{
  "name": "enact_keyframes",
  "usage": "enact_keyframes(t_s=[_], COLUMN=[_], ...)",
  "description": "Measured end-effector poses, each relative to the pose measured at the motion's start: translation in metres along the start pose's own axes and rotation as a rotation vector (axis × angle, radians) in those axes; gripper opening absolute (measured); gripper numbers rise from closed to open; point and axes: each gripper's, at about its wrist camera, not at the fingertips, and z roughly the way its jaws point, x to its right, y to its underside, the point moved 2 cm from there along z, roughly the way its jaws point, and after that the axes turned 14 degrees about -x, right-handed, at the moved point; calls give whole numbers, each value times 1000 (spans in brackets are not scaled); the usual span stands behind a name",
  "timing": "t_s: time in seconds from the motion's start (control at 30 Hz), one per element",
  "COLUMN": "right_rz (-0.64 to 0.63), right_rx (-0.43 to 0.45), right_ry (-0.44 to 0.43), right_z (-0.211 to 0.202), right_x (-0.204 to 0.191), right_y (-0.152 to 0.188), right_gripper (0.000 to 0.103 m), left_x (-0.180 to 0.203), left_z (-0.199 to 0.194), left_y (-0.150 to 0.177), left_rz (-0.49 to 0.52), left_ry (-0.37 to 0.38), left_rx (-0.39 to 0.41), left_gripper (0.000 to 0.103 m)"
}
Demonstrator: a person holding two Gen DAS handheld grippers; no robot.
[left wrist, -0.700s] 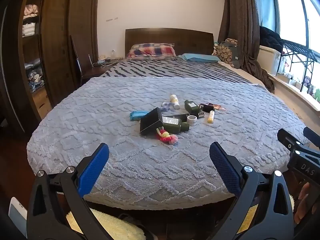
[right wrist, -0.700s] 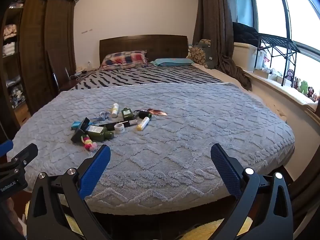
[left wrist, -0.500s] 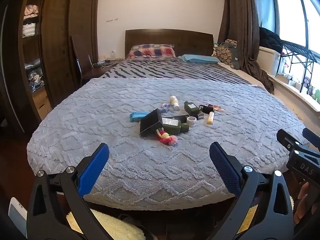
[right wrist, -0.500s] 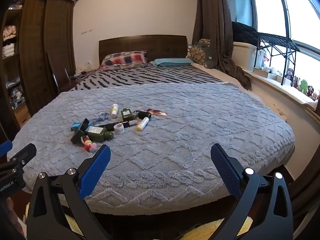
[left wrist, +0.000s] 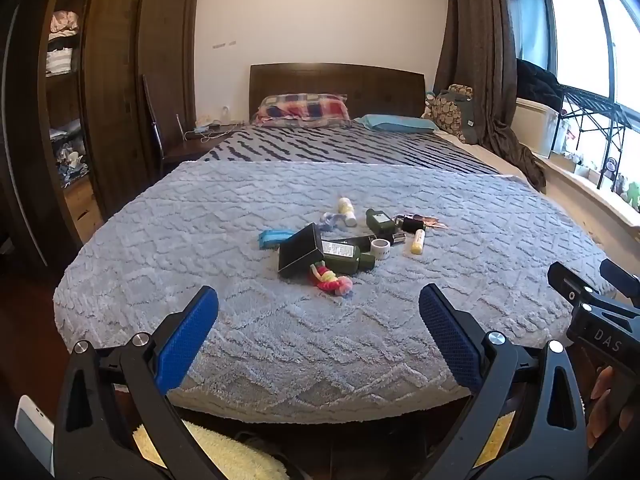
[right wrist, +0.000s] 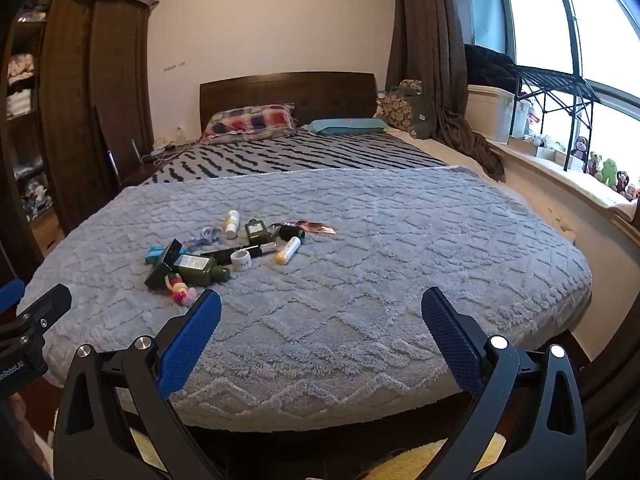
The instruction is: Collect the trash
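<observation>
Room: white walls, dark wooden wardrobe [left wrist: 120, 80] along the left side with open shelves of folded clothes, brown curtain [right wrist: 432, 60] and large window [right wrist: 560, 20] on the right, sill lined with small plush toys [right wrist: 608, 172].

Bed [left wrist: 320, 340]: fills most of both views; dark wooden headboard [left wrist: 336, 84] at the far end, plaid pillow [left wrist: 302, 110] and teal pillow [left wrist: 396, 124] beneath it, striped sheet [left wrist: 340, 148] over the far half, grey textured blanket [right wrist: 380, 260] over the near half down to the foot edge.

Trash cluster, mid-blanket, left of centre, well apart from both tongs:
- black box [left wrist: 300, 254], tilted, touching a dark green bottle [left wrist: 344, 258]
- smaller green bottle [left wrist: 378, 220]
- blue packet [left wrist: 272, 236]
- pink-and-yellow toy [left wrist: 332, 280], nearest the foot edge
- white tape roll [left wrist: 380, 248]
- yellow tube [left wrist: 418, 236]
- white bottle [left wrist: 346, 206]
- foil wrapper [right wrist: 316, 227]

Left gripper [left wrist: 318, 320]: blue-padded jaws spread wide, holding nothing, at the foot edge.

Right gripper [right wrist: 320, 322]: jaws equally wide, holding nothing, at the foot edge.
</observation>
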Motion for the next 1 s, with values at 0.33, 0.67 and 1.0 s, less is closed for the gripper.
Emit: enact_keyframes(t_s=[0.33,0.67,1.0], right_rz=[2,-4,-6], right_rx=[4,6,12], right_ry=[-3,-10,-14], right_z=[-1,-2,-3], right_x=[-1,-1,-3], right_y=[-1,-3,-4], right_gripper=[100,100,100], left_x=[-1,0,-1], left_z=[-3,-7,-9], left_y=[-3,-2,-3], left_rz=[-5,3,1], left_ry=[-1,3,-3], left_rx=[8,29,38], left_gripper=[95,95,95])
